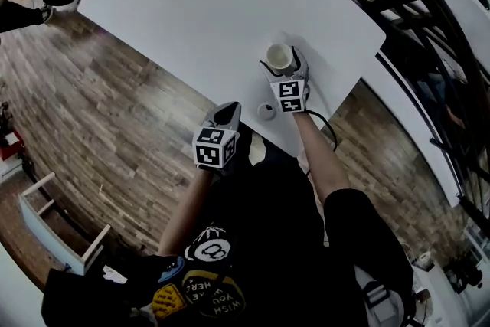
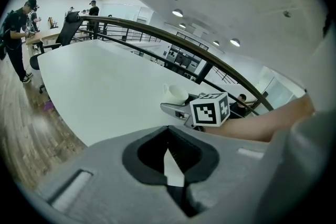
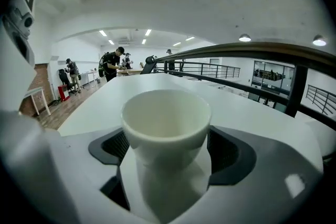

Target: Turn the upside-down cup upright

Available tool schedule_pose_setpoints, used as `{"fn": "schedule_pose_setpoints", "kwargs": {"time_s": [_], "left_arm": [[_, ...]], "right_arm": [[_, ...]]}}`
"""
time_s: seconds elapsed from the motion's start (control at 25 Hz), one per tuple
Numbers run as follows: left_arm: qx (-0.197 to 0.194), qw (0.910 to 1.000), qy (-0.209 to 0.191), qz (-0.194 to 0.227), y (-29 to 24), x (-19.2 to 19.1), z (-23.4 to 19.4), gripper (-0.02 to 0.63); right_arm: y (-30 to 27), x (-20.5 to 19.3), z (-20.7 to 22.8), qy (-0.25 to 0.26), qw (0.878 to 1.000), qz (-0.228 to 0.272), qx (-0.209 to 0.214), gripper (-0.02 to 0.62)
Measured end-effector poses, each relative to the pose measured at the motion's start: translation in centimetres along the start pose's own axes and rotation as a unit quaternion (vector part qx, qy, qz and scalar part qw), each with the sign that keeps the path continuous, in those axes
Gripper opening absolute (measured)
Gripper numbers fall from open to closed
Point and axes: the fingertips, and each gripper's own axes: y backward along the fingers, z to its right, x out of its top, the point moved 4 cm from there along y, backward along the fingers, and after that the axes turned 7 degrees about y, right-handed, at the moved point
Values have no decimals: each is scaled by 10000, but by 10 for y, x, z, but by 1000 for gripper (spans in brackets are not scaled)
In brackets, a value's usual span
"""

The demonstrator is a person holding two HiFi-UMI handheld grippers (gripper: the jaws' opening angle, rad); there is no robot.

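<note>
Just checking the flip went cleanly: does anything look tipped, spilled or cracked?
Nothing stands out. The cup stands upright and empty on the white table, between the open fingers of the right gripper; no spill or crack shows.

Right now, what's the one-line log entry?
cup: upright on table | right tool: open, around cup | left tool: shut, empty
</note>
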Motion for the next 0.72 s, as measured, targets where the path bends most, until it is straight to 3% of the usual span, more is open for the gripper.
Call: {"fn": "schedule_pose_setpoints", "kwargs": {"time_s": [0.28,0.48,0.6,0.72], "left_arm": [[-81,9999,81,50,2,8,2,5],[-374,9990,65,239,-2,50,10,6],[-439,9985,-224,227,-8,70,19,68],[-846,9964,-92,26,-19,75,39,156]], "right_arm": [[-11,7,-3,134,9994,-13,329,410],[23,27,-17,302,9978,176,572,411],[58,52,-33,472,9956,487,644,411],[90,62,-43,784,9934,523,651,411]]}}
